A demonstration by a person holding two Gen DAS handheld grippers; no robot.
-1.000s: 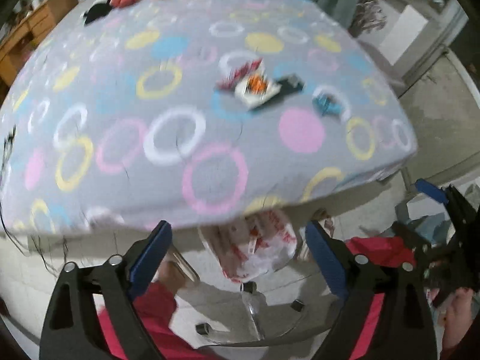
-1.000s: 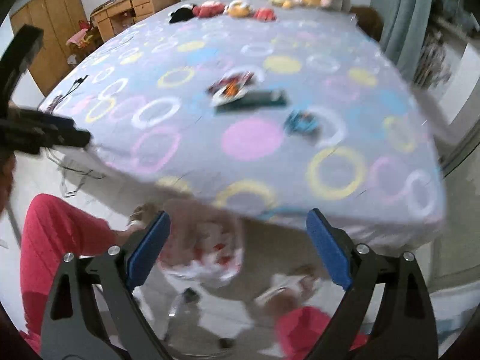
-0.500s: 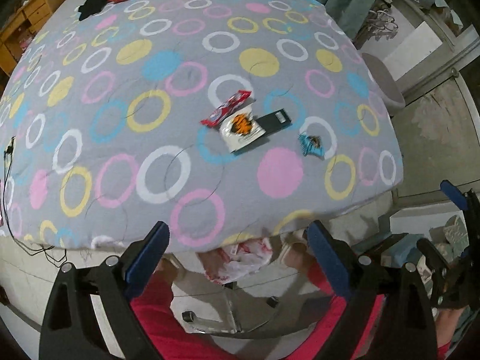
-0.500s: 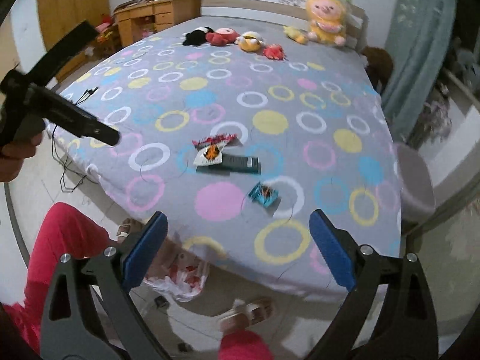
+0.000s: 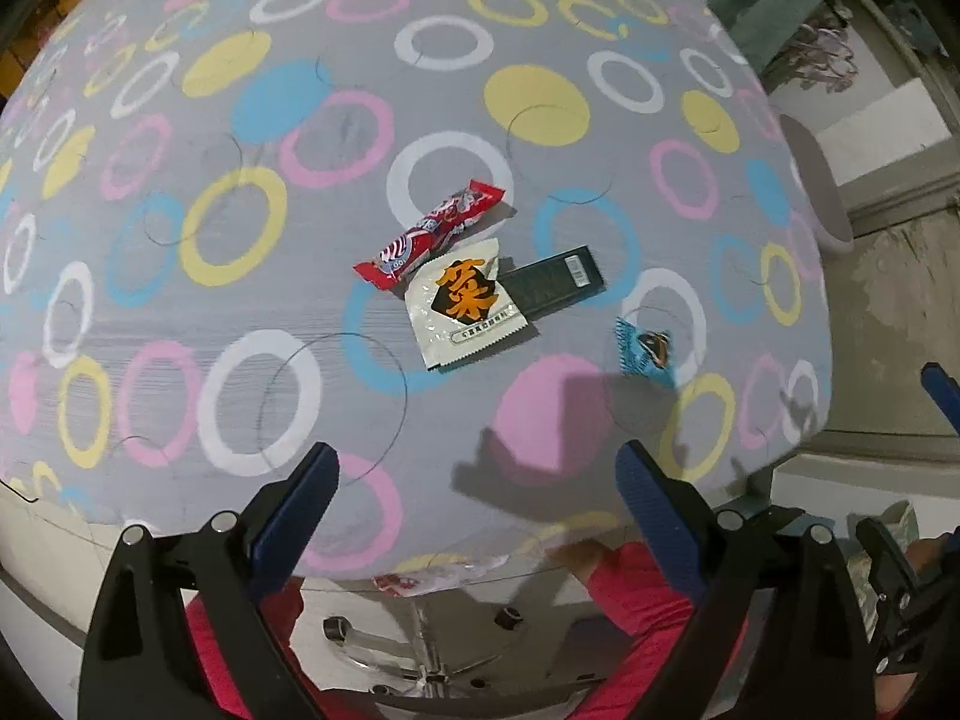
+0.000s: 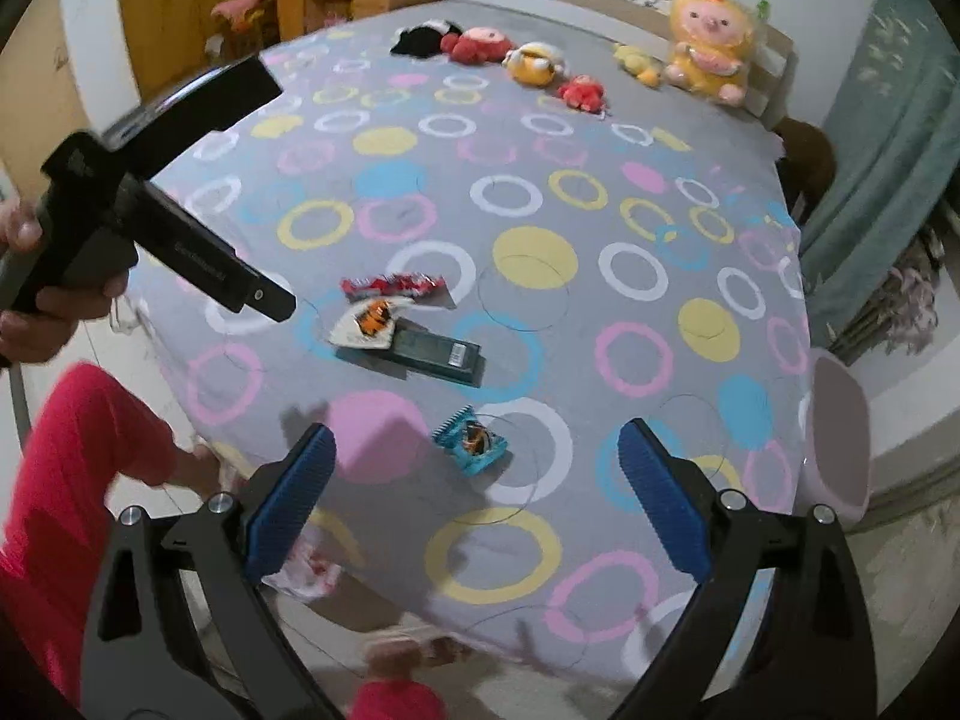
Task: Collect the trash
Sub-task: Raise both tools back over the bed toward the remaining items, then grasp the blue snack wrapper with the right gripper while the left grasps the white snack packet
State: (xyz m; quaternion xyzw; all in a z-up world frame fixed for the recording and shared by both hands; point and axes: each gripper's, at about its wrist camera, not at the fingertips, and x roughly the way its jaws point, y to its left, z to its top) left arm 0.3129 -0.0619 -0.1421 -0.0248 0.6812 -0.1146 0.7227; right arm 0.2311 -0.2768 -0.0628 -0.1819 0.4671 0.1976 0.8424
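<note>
Hovering spread and empty over the bed's [image 6: 750, 228] near edge, the left gripper [image 5: 477, 504] and right gripper [image 6: 477, 480] face the blue wrapper [image 6: 471, 447], likely the nearest pick.

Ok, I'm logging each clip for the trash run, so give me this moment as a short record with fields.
surface: bed sheet with coloured rings
trash pieces: red wrapper, white packet, dark flat box, blue wrapper
arrangement: red wrapper, white packet and dark flat box clustered, packet overlapping the box; blue wrapper lies apart
left gripper: open, empty, above the bed's near edge
right gripper: open, empty, blue wrapper between its fingers in view
other: plush toys at the far end of the bed
collected so far: nothing held
</note>
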